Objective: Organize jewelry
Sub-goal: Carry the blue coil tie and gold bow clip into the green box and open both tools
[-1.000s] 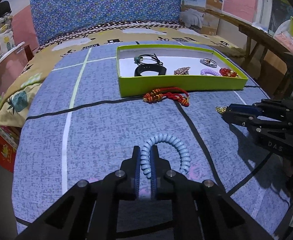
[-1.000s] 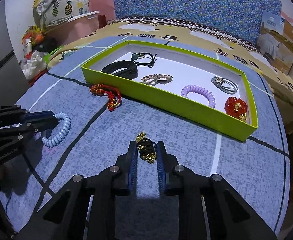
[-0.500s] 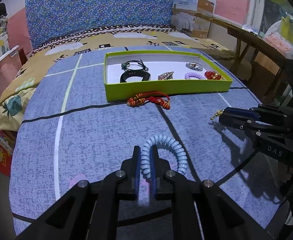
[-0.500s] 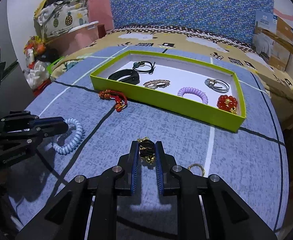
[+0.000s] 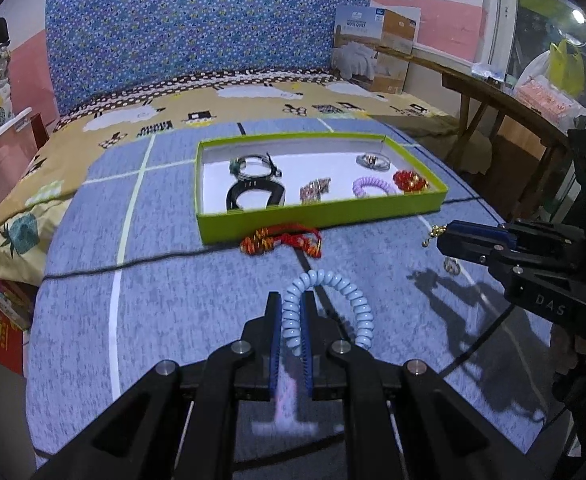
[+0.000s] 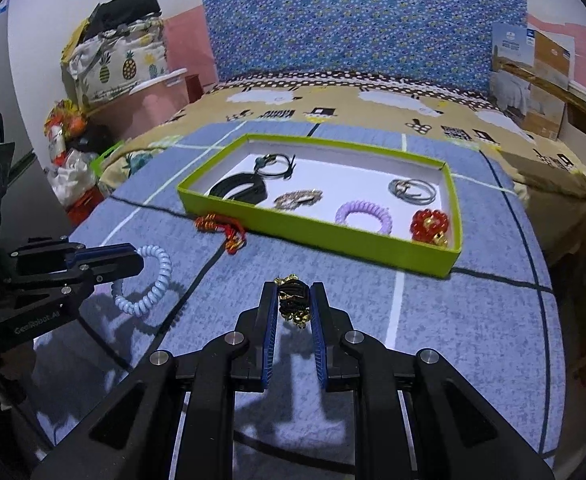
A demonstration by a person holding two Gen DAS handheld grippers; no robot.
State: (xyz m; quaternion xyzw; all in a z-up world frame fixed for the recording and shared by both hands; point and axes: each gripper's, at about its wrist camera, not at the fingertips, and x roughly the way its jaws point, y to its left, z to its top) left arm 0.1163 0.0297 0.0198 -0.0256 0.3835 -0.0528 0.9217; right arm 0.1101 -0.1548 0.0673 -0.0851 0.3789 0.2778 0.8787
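Note:
My left gripper [image 5: 291, 300] is shut on a light-blue coil hair tie [image 5: 357, 304], which hangs off its fingertips above the blue cloth. My right gripper [image 6: 293, 292] is shut on a black-and-gold beaded piece [image 6: 291, 300], lifted off the cloth. Each gripper shows in the other's view: the right gripper [image 5: 445, 236] at the right, the left gripper [image 6: 137, 258] with the coil hair tie [image 6: 161, 276] at the left. Beyond both lies the green box [image 5: 321, 216], also seen as the green box [image 6: 333, 232]. A red cord bracelet [image 5: 281, 240] lies against its front wall.
Inside the box are a black band [image 6: 237, 190], a black hair tie [image 6: 277, 164], a beaded bracelet [image 6: 297, 199], a purple coil [image 6: 365, 216], silver rings [image 6: 413, 192] and a red bead cluster [image 6: 431, 222]. A wooden bench [image 5: 493, 92] stands to the right and bags [image 6: 117, 68] to the left.
Both grippers have risen from the blue cloth and carry their pieces with them. The right jaws have narrowed onto the black-and-gold piece. The box now looks farther away.

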